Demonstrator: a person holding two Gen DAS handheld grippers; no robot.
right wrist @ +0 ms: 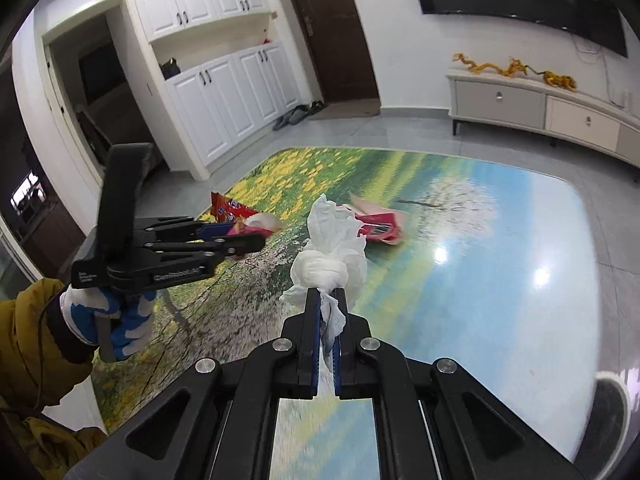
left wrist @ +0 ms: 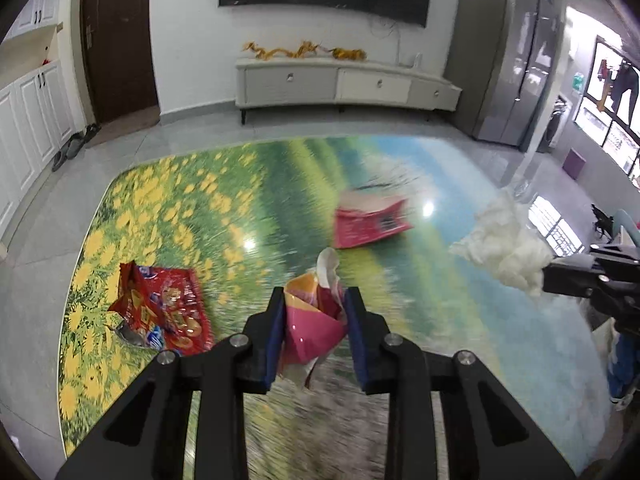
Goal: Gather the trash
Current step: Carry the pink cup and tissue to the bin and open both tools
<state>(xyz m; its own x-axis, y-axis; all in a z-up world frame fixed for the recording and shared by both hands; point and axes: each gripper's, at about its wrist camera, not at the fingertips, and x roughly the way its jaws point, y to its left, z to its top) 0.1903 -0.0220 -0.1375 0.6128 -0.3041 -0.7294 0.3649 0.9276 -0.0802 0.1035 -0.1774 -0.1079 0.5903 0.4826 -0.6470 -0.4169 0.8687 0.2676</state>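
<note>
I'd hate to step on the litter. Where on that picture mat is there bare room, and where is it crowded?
Bare: the blue stretch of the mat right of the pink box, and the grey tiles before the TV cabinet. Crowded: the flowery left side, where the red snack bag lies beside the left gripper.
</note>
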